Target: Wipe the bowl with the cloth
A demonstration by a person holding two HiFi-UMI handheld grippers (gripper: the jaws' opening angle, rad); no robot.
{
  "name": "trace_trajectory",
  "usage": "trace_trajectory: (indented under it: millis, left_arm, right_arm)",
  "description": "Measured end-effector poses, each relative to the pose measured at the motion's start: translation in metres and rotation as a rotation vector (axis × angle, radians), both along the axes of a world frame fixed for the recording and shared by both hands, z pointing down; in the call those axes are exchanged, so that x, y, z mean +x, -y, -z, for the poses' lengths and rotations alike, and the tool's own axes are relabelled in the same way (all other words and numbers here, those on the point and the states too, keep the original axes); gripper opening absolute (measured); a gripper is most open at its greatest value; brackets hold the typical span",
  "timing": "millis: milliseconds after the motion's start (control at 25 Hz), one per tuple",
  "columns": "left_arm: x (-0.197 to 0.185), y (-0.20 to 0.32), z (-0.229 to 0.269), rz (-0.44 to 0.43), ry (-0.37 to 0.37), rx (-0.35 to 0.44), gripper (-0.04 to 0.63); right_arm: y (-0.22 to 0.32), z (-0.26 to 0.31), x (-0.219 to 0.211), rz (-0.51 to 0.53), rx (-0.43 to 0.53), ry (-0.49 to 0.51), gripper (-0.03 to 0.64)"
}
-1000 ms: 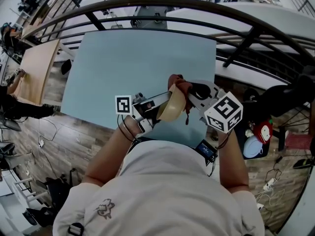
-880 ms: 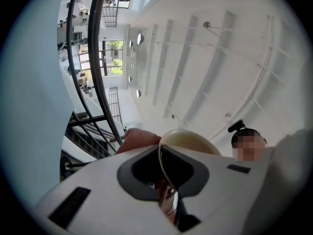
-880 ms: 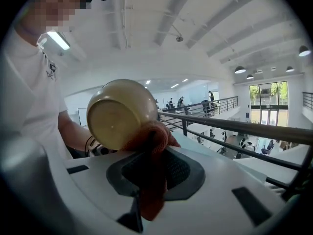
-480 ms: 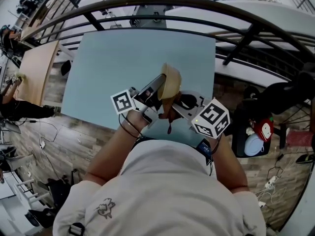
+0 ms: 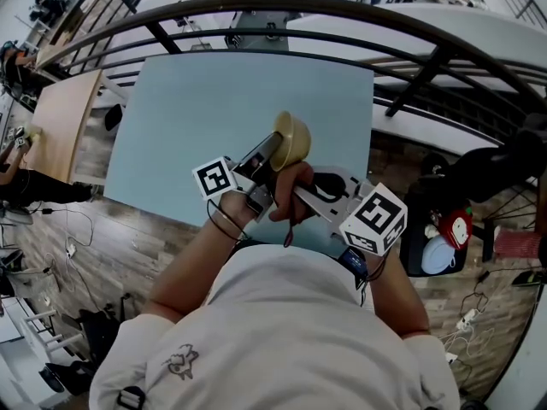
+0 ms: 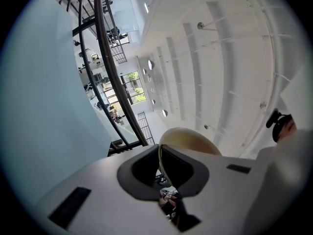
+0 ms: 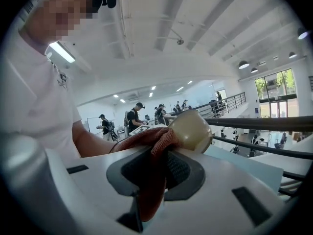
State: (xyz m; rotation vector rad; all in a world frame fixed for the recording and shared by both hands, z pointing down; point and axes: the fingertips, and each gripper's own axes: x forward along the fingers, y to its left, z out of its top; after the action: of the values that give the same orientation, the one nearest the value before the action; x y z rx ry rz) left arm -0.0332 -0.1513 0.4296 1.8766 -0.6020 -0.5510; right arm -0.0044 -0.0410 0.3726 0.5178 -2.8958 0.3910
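A tan bowl (image 5: 292,138) is held up on edge above the pale blue table (image 5: 188,118). My left gripper (image 5: 272,150) is shut on the bowl's rim; in the left gripper view the thin rim (image 6: 160,161) runs between the jaws of the left gripper (image 6: 160,169). My right gripper (image 5: 297,184) is shut on a red-brown cloth (image 5: 289,180), which presses against the near, outer side of the bowl. In the right gripper view the cloth (image 7: 146,142) bunches out of the right gripper (image 7: 155,173) and touches the bowl (image 7: 191,127).
A dark curved railing (image 5: 359,11) runs beyond the table's far edge. Wood floor (image 5: 111,229) lies below the table's near edge. A black stand with bags (image 5: 444,237) is at the right, and a wooden table (image 5: 64,118) at the left. People stand far off.
The bowl and left gripper have moved away from the person, further over the table. The cloth and right gripper have slid from the bowl's far edge to its near side.
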Motion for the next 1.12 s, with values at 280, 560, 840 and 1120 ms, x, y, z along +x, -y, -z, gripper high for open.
trace_trajectory:
  millis: [280, 560, 840, 1120]
  left_arm:
    - [0.02, -0.023, -0.009, -0.138, -0.058, -0.044, 0.023]
    - [0.053, -0.055, 0.011, -0.325, -0.184, 0.004, 0.023]
    - [0.048, -0.055, 0.046, -0.348, -0.299, 0.083, 0.025]
    - [0.035, -0.03, 0.05, -0.212, -0.271, 0.089, 0.031]
  right_arm:
    - [0.031, 0.043, 0.04, -0.147, 0.132, 0.026, 0.074]
    - [0.072, 0.043, 0.067, -0.287, 0.135, 0.07, 0.074]
    - [0.078, 0.0, 0.053, -0.285, -0.01, 0.081, 0.072]
    - [0.055, -0.026, 0.029, -0.217, -0.042, 0.014, 0.072]
